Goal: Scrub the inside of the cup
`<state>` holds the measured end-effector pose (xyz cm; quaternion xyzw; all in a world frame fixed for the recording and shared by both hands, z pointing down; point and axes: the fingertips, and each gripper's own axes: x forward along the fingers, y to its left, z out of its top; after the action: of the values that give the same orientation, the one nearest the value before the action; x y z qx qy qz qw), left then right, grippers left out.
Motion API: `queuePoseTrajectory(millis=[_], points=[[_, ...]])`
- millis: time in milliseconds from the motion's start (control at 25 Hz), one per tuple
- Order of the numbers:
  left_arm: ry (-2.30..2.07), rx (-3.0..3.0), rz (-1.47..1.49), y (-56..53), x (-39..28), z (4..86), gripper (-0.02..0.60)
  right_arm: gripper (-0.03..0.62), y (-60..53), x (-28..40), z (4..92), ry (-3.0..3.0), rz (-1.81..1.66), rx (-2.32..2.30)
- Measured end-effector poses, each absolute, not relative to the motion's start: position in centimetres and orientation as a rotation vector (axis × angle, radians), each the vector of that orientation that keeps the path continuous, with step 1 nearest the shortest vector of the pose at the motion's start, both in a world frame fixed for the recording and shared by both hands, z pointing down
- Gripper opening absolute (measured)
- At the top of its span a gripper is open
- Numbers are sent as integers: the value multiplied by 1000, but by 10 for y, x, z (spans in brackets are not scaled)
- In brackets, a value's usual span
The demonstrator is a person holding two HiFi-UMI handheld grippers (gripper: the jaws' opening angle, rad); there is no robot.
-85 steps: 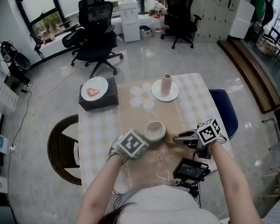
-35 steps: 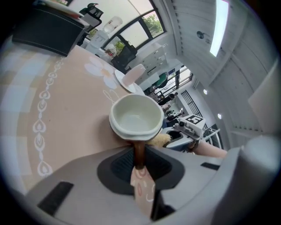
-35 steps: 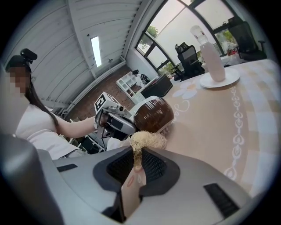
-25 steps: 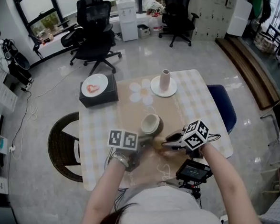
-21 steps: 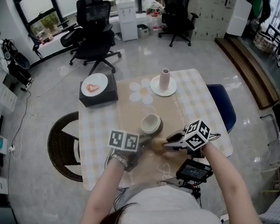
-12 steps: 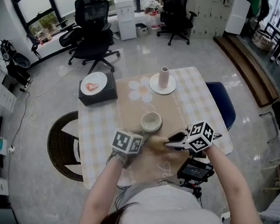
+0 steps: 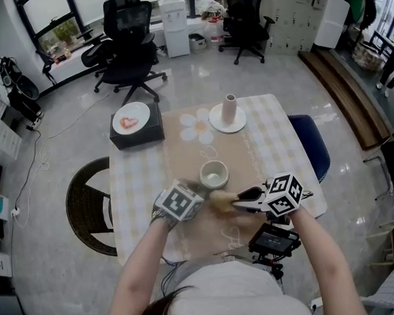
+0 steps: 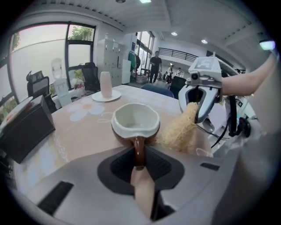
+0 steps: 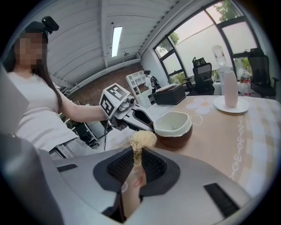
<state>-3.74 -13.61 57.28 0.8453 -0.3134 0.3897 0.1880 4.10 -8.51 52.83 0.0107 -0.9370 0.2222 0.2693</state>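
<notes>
- The left gripper (image 8: 139, 163) is clamped on the brown handle of the cup (image 8: 135, 121), jaws tight either side of it.
- The right gripper (image 9: 137, 159) pinches a straw-coloured scrubber (image 9: 142, 139), whose tuft sticks out past the jaw tips.
- The scrubber sits just beside the cup's outer wall, not inside it; I can't tell whether it touches.
- The cup stands upright on the tan runner down the middle of the table (image 7: 135, 185), white inside, brown outside, mouth up.
- It is well in from both side edges. The near edge lies under the person's wrists, with a black device (image 7: 273, 239) hanging just off it on the right.
- Beyond the cup the runner is open up to a pale vase (image 7: 228, 109) on a white plate (image 7: 218, 126).
- A black box (image 7: 138, 139) fills the far left corner, well apart from the cup.
- A round dark chair (image 7: 86, 201) sits off the left edge and a blue seat (image 7: 314, 152) off the right.
- Compared with a second ago, the left gripper's marker cube has rolled, so one face now looks up instead of two side by side.
- The cup, tipped back then, is level again; a few seconds back the right gripper stood further from the cup.
</notes>
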Motion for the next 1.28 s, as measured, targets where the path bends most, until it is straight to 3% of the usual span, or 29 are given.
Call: queuePoseTrajectory(millis=[560, 840, 1040, 1280], points=[[-678, 2567, 1475, -151, -38, 588, 60, 55, -85, 49, 518, -2581, 552, 96], [-732, 2550, 1459, -152, -40, 587, 61, 54, -85, 47, 512, -2603, 548, 120], [-807, 2553, 1397, -151, -47, 580, 129, 54, -88, 42, 504, -2634, 537, 150], [-893, 2585, 1241, -146, -47, 553, 140, 54, -93, 42, 482, -2709, 525, 218]])
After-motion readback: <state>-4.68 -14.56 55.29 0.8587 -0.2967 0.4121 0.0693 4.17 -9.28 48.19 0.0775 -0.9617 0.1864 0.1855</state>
